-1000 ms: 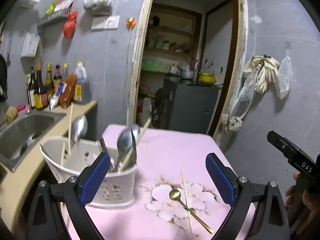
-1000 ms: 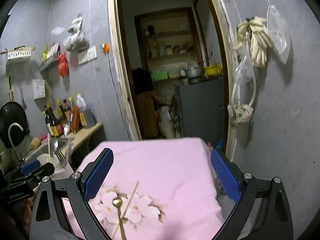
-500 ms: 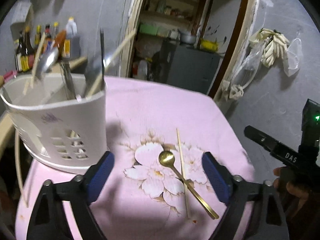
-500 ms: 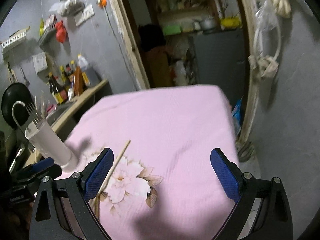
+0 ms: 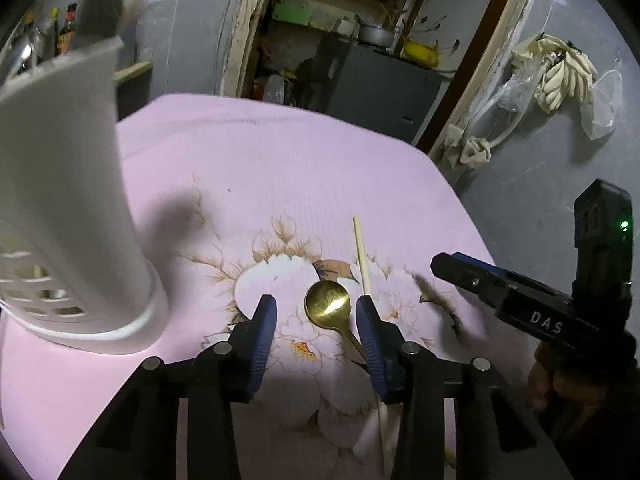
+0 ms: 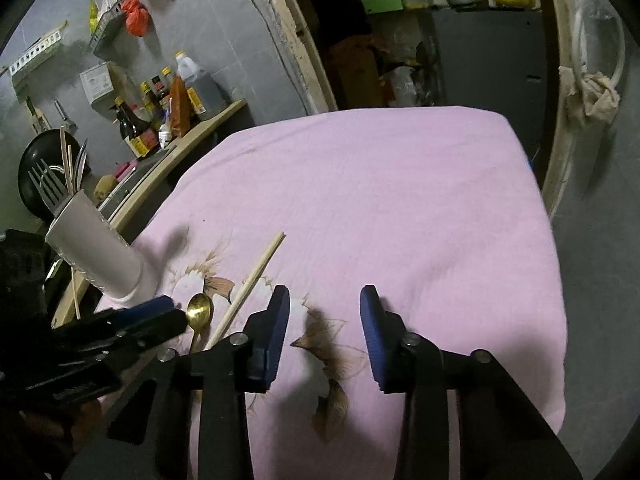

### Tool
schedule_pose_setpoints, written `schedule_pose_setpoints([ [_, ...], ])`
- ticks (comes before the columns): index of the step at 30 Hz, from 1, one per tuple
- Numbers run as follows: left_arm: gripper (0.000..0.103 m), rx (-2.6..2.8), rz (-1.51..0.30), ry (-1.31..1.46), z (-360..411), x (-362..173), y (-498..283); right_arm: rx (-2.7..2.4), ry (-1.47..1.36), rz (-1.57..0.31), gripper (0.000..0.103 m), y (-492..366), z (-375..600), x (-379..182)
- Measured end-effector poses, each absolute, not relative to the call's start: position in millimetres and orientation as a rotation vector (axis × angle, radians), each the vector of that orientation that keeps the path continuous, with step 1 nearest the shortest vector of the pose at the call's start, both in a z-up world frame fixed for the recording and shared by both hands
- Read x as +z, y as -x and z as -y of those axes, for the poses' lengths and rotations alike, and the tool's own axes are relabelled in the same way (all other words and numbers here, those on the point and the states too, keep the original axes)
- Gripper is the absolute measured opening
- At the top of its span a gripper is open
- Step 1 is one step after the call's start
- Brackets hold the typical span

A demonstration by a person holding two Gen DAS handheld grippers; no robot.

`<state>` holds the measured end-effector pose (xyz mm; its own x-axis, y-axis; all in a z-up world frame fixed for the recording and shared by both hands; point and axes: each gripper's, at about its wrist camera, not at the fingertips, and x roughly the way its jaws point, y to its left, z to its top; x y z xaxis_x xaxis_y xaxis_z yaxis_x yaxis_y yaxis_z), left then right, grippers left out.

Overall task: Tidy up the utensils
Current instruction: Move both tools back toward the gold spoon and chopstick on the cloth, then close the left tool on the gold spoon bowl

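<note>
A gold spoon (image 5: 329, 307) lies on the pink flowered cloth (image 5: 280, 168), with a wooden chopstick (image 5: 362, 258) just to its right. My left gripper (image 5: 316, 312) is open, low over the cloth, its jaws on either side of the spoon's bowl. A white utensil caddy (image 5: 68, 216) stands at the left, holding forks, spoons and chopsticks (image 6: 60, 184). My right gripper (image 6: 325, 322) is open and empty over the cloth, to the right of the chopstick (image 6: 256, 276) and spoon (image 6: 199, 310). It shows in the left wrist view (image 5: 500, 288).
A counter with sauce bottles (image 6: 160, 116) and a sink runs along the left wall. An open doorway (image 5: 348, 40) with a grey cabinet is behind the table. Gloves and bags hang on the right wall (image 5: 560, 72). The cloth's far and right edges (image 6: 548, 216) drop off.
My left gripper has dropped and moved forward to the spoon, its jaws narrowing around the bowl. My right gripper has tilted down toward the cloth and its jaws have narrowed too.
</note>
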<state>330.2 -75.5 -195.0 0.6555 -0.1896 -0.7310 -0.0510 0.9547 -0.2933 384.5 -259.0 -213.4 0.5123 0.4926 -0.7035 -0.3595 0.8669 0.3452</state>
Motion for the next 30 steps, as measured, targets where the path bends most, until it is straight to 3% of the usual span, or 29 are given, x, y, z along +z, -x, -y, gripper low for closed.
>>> schedule_pose_setpoints([
  [3, 0.033, -0.079, -0.874, 0.322, 74.6, -200.7, -335.9, 0.544, -0.153, -0.924, 0.026, -390.2, 251.0, -217.3],
  [10, 0.015, -0.071, -0.889, 0.317, 72.8, -205.5, -340.8, 0.588, -0.132, -0.98, 0.026, -397.2, 235.4, -224.6],
  [30, 0.015, -0.122, -0.902, 0.327, 69.4, -206.0, -341.5, 0.657, -0.115, -1.01, 0.026, -421.6, 199.5, -220.8],
])
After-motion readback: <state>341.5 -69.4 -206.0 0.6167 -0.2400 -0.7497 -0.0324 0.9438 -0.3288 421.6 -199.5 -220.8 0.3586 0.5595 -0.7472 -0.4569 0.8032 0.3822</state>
